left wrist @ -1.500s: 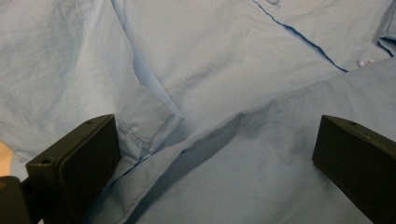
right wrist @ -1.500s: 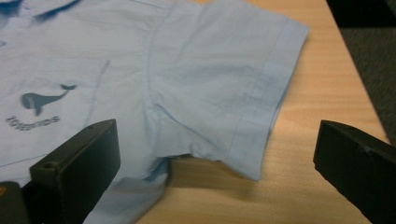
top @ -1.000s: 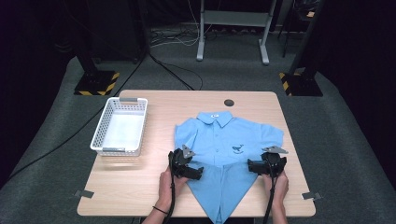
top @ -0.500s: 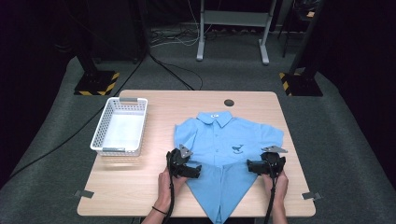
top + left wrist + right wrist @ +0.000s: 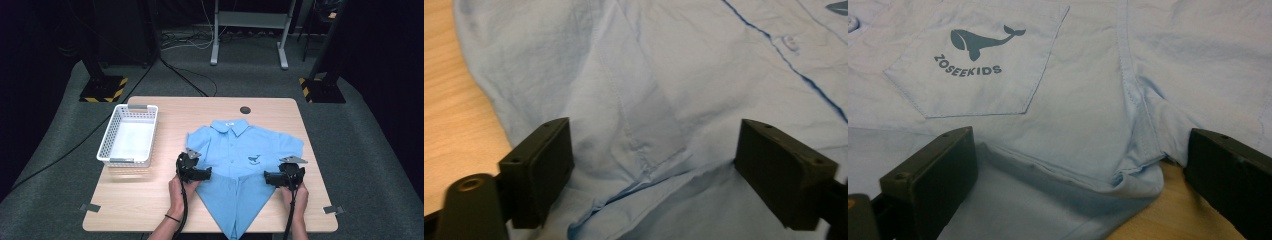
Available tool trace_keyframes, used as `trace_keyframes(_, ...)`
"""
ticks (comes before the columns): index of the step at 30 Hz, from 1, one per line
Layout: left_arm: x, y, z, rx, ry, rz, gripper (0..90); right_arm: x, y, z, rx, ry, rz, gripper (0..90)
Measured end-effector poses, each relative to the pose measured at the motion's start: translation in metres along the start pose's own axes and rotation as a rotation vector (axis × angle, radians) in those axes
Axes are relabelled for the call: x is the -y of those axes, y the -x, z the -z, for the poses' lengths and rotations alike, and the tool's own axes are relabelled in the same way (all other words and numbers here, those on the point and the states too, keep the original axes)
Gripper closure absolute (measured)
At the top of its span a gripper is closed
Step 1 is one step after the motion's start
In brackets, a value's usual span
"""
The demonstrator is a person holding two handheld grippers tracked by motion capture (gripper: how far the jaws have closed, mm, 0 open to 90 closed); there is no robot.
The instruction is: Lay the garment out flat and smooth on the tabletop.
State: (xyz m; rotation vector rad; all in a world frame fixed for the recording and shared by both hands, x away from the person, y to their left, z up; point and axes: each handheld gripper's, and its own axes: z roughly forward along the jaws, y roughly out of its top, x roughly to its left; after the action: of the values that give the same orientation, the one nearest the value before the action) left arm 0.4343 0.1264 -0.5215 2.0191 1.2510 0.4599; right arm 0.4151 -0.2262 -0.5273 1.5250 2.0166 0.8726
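You are seated in a recording lab or studio, not a home. Around your wooden table point(image 5: 150, 210) everything is dark: black curtains or walls close off the sides, and grey carpet point(image 5: 360, 150) covers the floor. Two black stands rise at the left and right, their bases marked with yellow and black hazard tape point(image 5: 102, 90). Loose cables point(image 5: 185, 75) run over the carpet behind the table, near the grey metal legs of a frame point(image 5: 250, 30). Strips of tape point(image 5: 90, 207) mark spots on the table's near corners. The tabletop has a round cable port point(image 5: 245, 110), as on an office desk.
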Motion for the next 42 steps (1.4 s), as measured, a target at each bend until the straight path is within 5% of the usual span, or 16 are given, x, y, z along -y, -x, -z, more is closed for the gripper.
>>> trace_keyframes(6, -0.002, -0.002, 0.002, -0.028, -0.004, -0.019, 40.8, 0.0, 0.0, 0.0, -0.002, 0.0, 0.002, 0.4)
trace_keyframes(12, -0.007, 0.003, 0.001, -0.03, -0.023, -0.096, 62.9, 0.0, 0.0, 0.0, -0.003, 0.0, 0.003, 0.3)
trace_keyframes(23, -0.01, -0.003, 0.011, -0.064, 0.005, -0.148, 84.3, 0.0, 0.0, 0.0, -0.001, 0.001, 0.003, 0.5)
trace_keyframes(26, -0.011, -0.008, 0.018, -0.075, 0.037, -0.137, 84.7, 0.0, 0.0, 0.0, -0.001, 0.0, 0.003, 0.4)
trace_keyframes(34, -0.006, -0.032, 0.029, -0.085, 0.104, -0.017, 85.0, 0.0, 0.0, 0.0, 0.0, 0.0, 0.003, 0.4)
trace_keyframes(42, 0.003, -0.052, 0.041, -0.121, 0.143, 0.038, 85.1, 0.0, 0.0, 0.0, 0.001, 0.0, 0.002, 0.3)
